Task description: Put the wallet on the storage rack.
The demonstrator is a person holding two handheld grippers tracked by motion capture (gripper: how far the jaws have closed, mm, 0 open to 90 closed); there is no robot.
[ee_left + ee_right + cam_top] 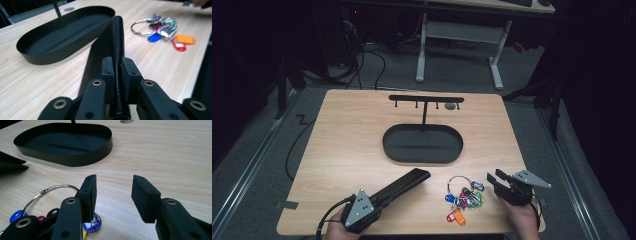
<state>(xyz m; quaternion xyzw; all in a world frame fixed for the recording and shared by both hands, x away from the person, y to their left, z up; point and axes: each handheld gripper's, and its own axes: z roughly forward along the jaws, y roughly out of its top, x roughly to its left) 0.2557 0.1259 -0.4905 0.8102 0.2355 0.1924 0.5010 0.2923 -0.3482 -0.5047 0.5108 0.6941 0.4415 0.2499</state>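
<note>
- The left gripper is clenched on the near end of a long black leather case, the pads pinching it along its narrow rounded edge. Held that far back, the long free end could sag or swing and twist out of the grip.
- In the high view the case lies slanted across the table, its far tip pointing toward the black oval tray. Pushed forward low, that tip might knock the tray's wall and shove it and the hook stand rising from it.
- The right gripper stands released, nothing between its pads, hovering just beside the bunch of keys on its wire ring.
- One pad sits right over a blue tag. Closing there may catch only a tag or scatter the bunch rather than take the ring.
- The keys lie near the table's front edge, between the two hands; a careless sweep could drag them off.
</note>
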